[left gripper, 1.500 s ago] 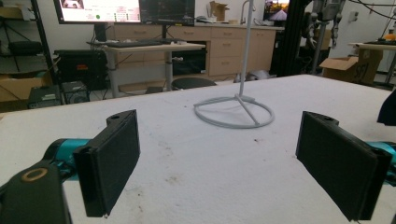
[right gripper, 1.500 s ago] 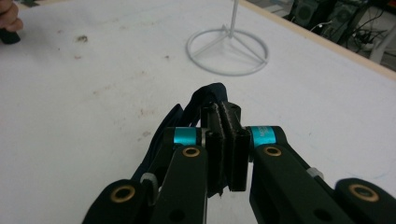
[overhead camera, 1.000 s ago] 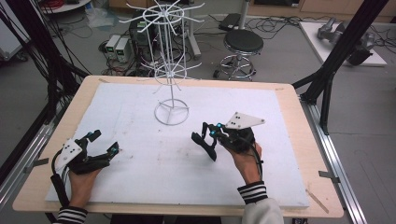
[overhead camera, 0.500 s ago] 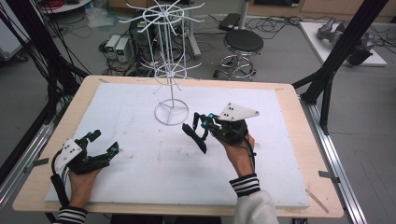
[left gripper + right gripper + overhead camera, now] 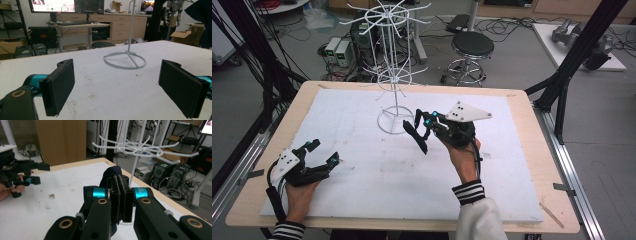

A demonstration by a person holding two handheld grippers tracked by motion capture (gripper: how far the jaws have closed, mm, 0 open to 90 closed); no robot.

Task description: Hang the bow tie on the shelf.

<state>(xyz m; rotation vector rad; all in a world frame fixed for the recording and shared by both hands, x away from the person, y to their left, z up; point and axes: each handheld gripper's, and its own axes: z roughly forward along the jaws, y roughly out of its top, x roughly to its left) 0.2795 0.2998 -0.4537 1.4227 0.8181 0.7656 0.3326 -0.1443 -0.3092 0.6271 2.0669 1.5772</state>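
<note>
- The right gripper (image 5: pixel 421 131) was held above the white mat (image 5: pixel 362 165), just right of the rack (image 5: pixel 394 65) base, with its jaws pointing left and down in the high view.
- In the right gripper view its jaws (image 5: pixel 121 195) were pressed together on a dark strap (image 5: pixel 111 173); a fold of dark blue fabric rose above the pads and more hung below them.
- In the high view the strap (image 5: pixel 416 137) hung as a dark strip from the jaws, just beside the rack's ring base, apart from it as far as could be told.
- The rack, a white wire stand with radiating hooks, stood upright near the far edge of the mat; its hooks (image 5: pixel 140 146) spread out beyond the right gripper's jaws in that gripper's view.
- The left gripper (image 5: pixel 319 157) rested low on the mat near the front left corner, held by the left hand (image 5: pixel 299 192).
- Its jaws stood wide apart with nothing between them; the left gripper view showed bare mat (image 5: pixel 105 85) between the two pads and the rack's ring base (image 5: pixel 125 60) farther off.
- The right hand (image 5: pixel 464 157) gripped its tool from behind, sleeve striped at the cuff.
- The two grippers were well apart.
</note>
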